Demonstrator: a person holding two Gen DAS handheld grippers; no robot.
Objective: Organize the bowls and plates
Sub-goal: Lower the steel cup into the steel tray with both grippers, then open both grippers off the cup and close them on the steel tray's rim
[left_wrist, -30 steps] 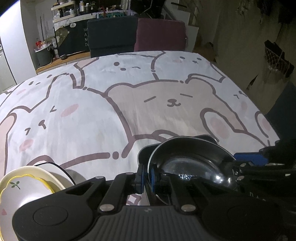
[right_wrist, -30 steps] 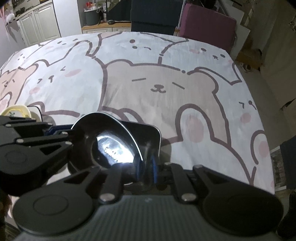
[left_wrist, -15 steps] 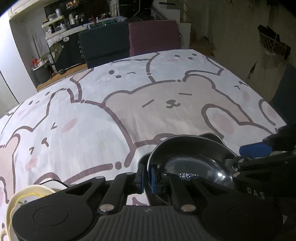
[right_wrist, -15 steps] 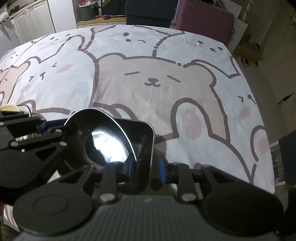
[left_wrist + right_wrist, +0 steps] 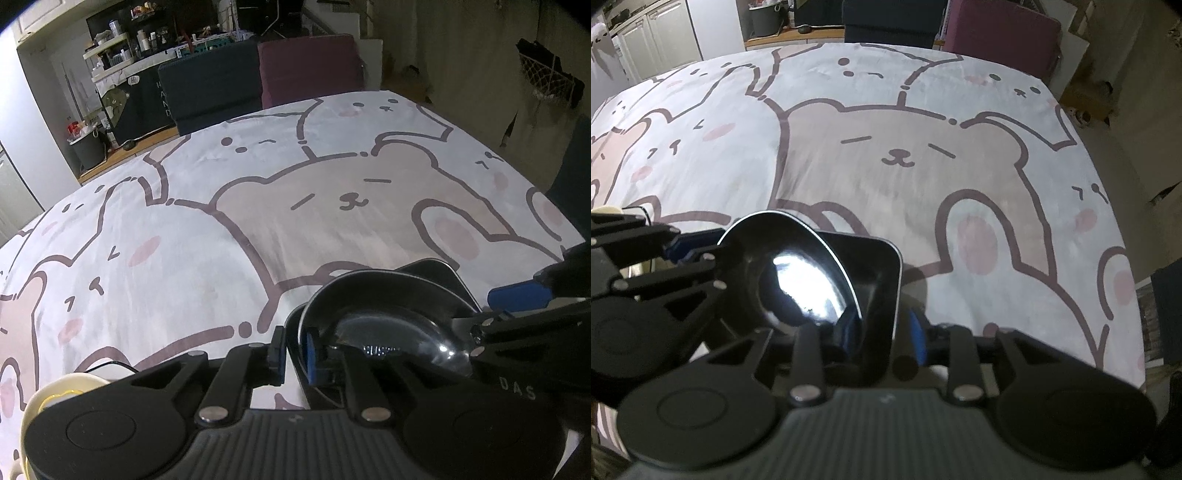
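Black glossy bowl (image 5: 388,317) sits inside a dark square plate (image 5: 875,273); both are held above the near edge of the table (image 5: 258,221), over its bear-print cloth. Left tongs (image 5: 295,350) are clamped on the bowl's left rim, one finger inside and one outside. Right tongs (image 5: 882,328) are clamped on the near edge of the square plate, blue pads (image 5: 916,328) showing on either side of it. Cream yellow-rimmed dish (image 5: 55,391) lies at the near left corner, mostly hidden behind the left tool. Compared with a second ago, both cameras view the cloth from a higher, further-forward angle, and less of the cream dish shows; both grips unchanged.
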